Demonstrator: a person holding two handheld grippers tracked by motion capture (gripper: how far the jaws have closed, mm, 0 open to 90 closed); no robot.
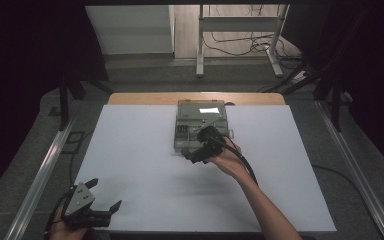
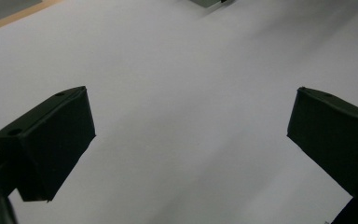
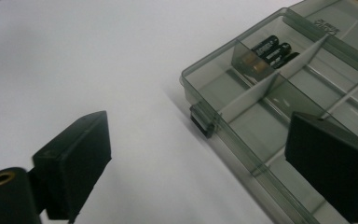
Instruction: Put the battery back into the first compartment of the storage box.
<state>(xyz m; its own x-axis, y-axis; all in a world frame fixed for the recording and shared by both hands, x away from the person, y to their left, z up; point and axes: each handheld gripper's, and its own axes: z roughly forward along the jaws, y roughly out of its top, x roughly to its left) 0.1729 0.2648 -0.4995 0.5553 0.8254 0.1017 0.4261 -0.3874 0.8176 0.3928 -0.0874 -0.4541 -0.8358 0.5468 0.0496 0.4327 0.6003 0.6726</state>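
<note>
right gripper [image 3: 196,154] fingers spread at the box [image 3: 279,107], its far end cut off; batteries [image 3: 272,50] half hidden; left gripper [image 2: 191,140] fingers spread.

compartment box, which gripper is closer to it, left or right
Right. The right gripper hovers at the near edge of the compartment box, jaws open. The left gripper sits far off at the near left corner of the white table.
</note>
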